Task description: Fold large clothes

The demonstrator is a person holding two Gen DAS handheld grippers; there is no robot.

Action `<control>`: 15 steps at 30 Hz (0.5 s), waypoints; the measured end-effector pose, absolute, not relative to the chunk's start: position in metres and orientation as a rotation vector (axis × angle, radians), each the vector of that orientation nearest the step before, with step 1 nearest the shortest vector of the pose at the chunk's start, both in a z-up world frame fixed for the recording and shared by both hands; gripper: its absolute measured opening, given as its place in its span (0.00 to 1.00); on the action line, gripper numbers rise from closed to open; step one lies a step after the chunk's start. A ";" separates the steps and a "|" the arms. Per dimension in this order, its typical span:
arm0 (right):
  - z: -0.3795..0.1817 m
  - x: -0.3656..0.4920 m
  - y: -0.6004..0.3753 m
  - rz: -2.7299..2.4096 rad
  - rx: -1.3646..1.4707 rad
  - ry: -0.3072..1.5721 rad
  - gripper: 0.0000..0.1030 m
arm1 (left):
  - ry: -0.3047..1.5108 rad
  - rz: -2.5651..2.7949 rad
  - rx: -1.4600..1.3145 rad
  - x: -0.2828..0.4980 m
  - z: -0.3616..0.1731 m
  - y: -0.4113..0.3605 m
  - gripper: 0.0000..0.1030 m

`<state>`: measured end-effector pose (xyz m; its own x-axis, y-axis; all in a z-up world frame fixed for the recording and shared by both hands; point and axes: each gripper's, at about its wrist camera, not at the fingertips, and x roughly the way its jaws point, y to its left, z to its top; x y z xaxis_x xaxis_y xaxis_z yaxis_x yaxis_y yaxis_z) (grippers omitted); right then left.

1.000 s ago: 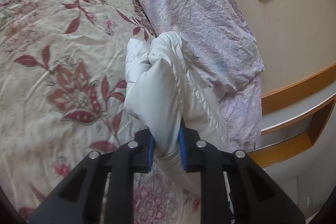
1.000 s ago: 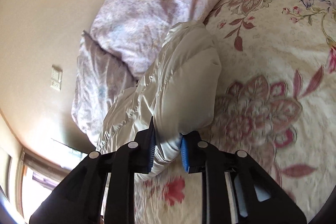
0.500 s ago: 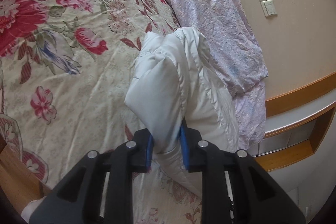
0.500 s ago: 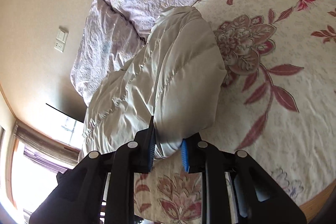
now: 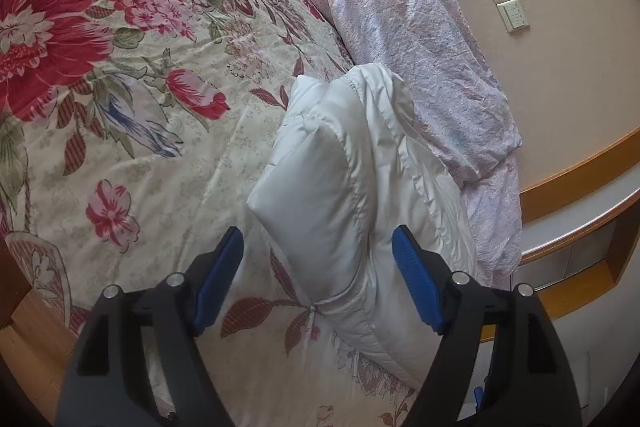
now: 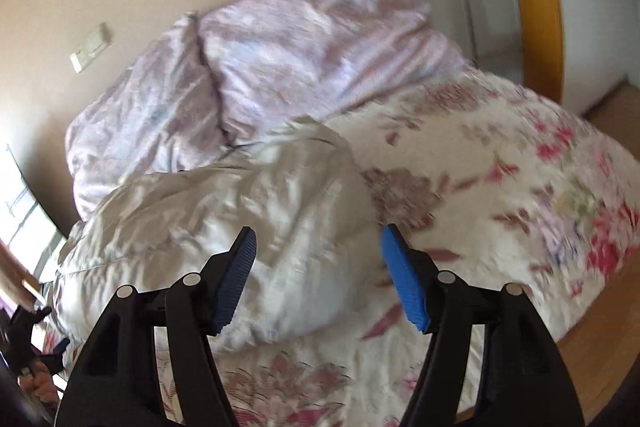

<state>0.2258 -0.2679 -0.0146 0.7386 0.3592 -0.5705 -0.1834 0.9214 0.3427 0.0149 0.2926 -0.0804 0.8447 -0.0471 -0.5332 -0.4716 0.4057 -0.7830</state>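
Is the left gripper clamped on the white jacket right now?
No, the left gripper is opening, its blue pads standing clear of the white jacket lying between them on the bed.

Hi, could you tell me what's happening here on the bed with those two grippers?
A person with a handheld gripper in each hand is folding a white puffy jacket on a bed with a floral bedspread. The left gripper and the right gripper are both opening, their blue pads off the fabric. The jacket lies bundled on the bedspread, up against the lilac pillows by the wall. The right wrist view is blurred, so finer detail there is unclear.
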 end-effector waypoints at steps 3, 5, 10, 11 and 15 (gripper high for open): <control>-0.006 0.229 -0.241 0.394 0.240 0.670 0.65 | 0.523 0.275 -1.137 0.020 -0.080 0.293 0.75; -0.003 0.230 -0.219 0.447 0.207 0.675 0.65 | 0.520 0.259 -1.140 0.023 -0.080 0.291 0.76; -0.002 0.232 -0.157 0.546 0.096 0.697 0.65 | 0.520 0.240 -1.138 0.034 -0.080 0.286 0.76; -0.002 0.230 -0.147 0.556 0.071 0.697 0.65 | 0.520 0.237 -1.140 0.036 -0.081 0.286 0.76; -0.004 0.230 -0.112 0.537 -0.037 0.680 0.65 | 0.519 0.236 -1.133 0.041 -0.081 0.283 0.76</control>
<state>0.2296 -0.1123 -0.0037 0.6472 0.4603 -0.6077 -0.4842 0.8639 0.1388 0.0410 0.2834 -0.0813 0.8582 -0.0794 -0.5071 -0.4340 0.4151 -0.7995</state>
